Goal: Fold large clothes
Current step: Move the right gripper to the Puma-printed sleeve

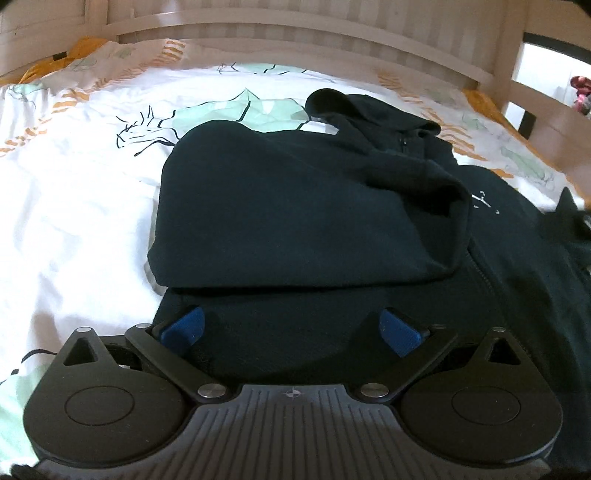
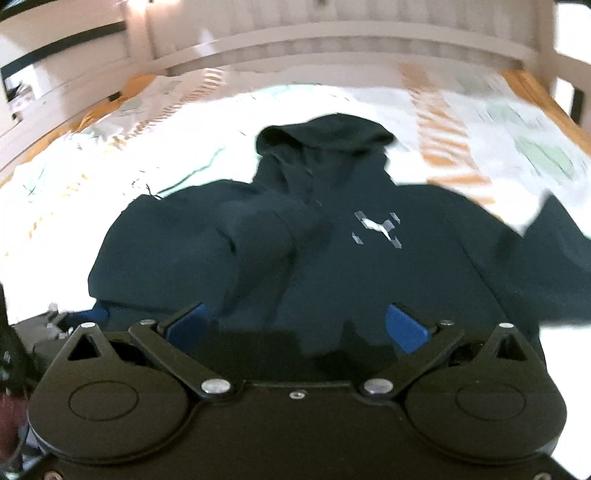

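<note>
I see the dark hoodie lying front up on the bed, hood pointing toward the slatted headboard. One sleeve is folded across the chest; its cuff end lies near the zip. A small pale logo sits on the chest, sharp enough in my right view, only a faint mark in the left one. The other sleeve spreads out to the side and is cut off by the frame edge.

My left gripper hangs over the hem with its blue fingers spread wide, nothing between them. My right gripper is likewise spread apart over the lower edge, holding nothing. Whether either one touches the fabric I cannot tell, since the bodies hide the hem.

The right view is smeared, so the patterned duvet reads there as white glare with orange streaks. In that view's left edge I catch a blue pad of the left gripper, mostly hidden.
</note>
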The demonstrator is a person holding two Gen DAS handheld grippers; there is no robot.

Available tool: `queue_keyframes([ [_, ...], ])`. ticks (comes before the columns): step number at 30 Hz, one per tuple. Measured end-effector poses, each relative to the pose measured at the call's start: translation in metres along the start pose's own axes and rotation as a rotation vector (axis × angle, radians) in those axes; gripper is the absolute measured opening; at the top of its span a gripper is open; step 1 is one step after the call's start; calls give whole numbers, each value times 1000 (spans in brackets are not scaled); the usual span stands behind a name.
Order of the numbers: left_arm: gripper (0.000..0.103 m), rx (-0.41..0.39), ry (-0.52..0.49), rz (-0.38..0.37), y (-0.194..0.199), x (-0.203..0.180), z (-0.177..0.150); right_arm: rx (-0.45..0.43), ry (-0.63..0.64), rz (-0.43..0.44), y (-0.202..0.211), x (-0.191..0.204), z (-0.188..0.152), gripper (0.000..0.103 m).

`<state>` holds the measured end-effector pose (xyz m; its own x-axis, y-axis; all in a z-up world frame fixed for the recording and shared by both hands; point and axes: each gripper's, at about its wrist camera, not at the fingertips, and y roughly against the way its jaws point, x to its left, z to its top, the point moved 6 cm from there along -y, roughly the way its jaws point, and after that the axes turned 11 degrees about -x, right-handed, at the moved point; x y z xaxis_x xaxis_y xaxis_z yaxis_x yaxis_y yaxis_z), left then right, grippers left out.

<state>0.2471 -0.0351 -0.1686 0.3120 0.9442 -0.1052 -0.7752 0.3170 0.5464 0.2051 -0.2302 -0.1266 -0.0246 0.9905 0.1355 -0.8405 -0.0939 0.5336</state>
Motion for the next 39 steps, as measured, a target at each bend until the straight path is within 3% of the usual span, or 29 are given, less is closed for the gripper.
queue_keyframes([
  [10, 103, -17, 9, -4, 1, 4, -10, 44, 112, -15, -76, 23, 5, 102],
  [13, 103, -20, 12, -6, 2, 5, -10, 8, 83, -87, -73, 3, 10, 102],
  [16, 103, -22, 15, -7, 1, 5, -10, -16, -30, -124, -58, -30, 12, 102],
  [21, 103, -23, 16, -8, 2, 6, -11, 3, -131, -214, -37, -77, -2, 102],
  [24, 103, -24, 15, -7, 3, 7, -12, 39, -188, -202, -31, -90, -14, 102],
  [36, 103, -27, 16, -8, 4, 7, -11, -3, -252, -128, -37, -102, -12, 102],
  [38, 103, -28, 18, -10, 5, 7, -10, 9, -282, -111, -41, -102, -13, 82],
  [39, 103, -30, 23, -13, 6, 8, -10, 32, -286, -129, -43, -101, -15, 65],
])
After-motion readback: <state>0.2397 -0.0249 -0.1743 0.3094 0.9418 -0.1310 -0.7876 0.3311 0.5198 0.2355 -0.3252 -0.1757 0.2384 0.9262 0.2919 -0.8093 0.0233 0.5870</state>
